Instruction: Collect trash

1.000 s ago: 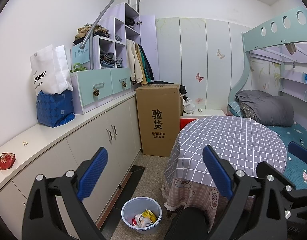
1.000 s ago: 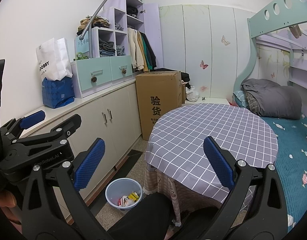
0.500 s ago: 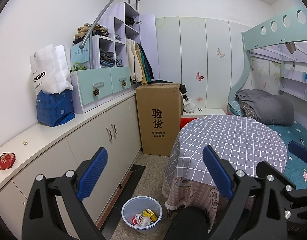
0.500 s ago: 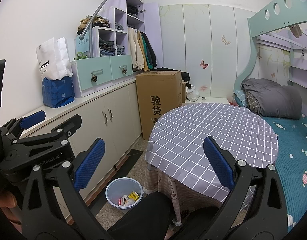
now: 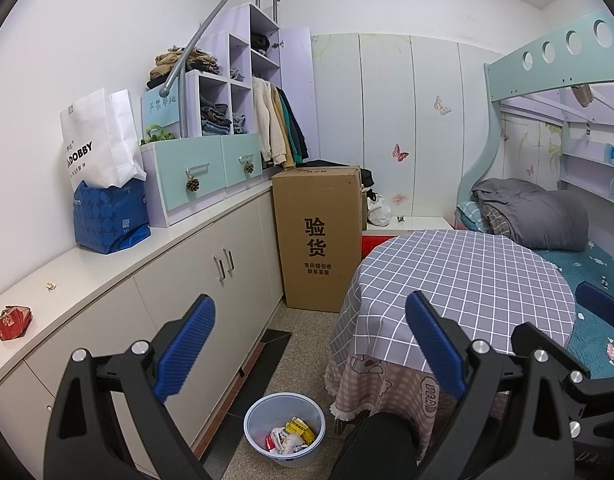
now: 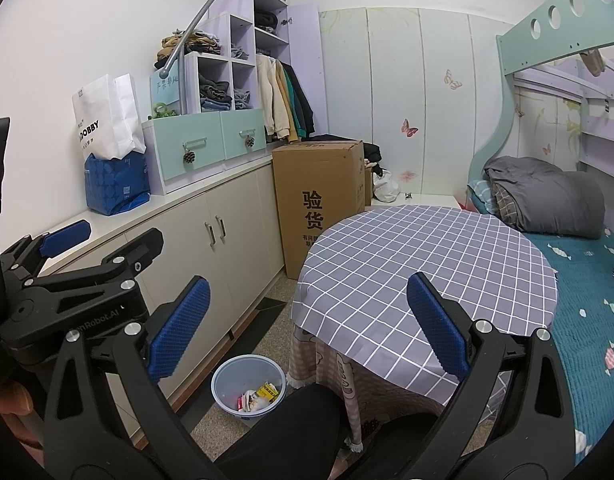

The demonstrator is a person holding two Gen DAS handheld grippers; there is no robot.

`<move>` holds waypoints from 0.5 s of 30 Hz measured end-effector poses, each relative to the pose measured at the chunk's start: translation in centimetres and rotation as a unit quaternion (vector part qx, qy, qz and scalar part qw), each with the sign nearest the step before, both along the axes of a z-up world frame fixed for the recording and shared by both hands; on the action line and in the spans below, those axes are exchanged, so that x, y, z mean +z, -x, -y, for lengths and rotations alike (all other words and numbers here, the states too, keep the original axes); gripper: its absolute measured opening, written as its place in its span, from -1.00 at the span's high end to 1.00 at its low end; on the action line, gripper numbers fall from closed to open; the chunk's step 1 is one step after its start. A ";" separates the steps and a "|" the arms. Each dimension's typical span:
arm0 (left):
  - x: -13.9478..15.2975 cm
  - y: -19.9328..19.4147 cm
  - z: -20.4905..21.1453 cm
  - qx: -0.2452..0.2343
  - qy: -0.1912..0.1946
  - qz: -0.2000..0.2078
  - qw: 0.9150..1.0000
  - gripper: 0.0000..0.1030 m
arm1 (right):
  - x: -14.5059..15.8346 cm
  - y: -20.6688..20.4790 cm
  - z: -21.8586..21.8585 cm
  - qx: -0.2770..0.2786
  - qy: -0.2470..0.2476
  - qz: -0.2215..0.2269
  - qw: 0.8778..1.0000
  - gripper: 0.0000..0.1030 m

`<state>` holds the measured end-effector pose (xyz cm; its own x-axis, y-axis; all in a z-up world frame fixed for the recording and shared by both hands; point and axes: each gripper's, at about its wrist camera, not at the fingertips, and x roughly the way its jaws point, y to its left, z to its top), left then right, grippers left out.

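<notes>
Both grippers are idling wide open, holding nothing. Left gripper (image 5: 309, 340) should be reaching for the red wrapper (image 5: 13, 322) lying on the counter (image 5: 107, 268) at 9 o'clock; bin (image 5: 285, 428) sitting at 6 o'clock. Right gripper (image 6: 305, 326) is hanging over the table (image 6: 427, 248).

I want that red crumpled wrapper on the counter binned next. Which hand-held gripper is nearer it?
Left. The left hand-held gripper hangs just right of the red wrapper; the right hand-held gripper sits farther right, by the table.

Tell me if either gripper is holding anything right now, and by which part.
Nothing is held: the left gripper and right gripper are both open and empty.
</notes>
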<state>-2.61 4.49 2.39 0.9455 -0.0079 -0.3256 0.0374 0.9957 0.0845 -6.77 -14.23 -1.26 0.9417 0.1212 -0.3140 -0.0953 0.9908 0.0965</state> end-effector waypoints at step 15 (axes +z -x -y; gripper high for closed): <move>-0.1 -0.2 -0.4 -0.002 -0.002 -0.002 1.000 -0.83 | -0.5 0.4 -0.2 0.001 -0.001 -0.002 1.000 -0.88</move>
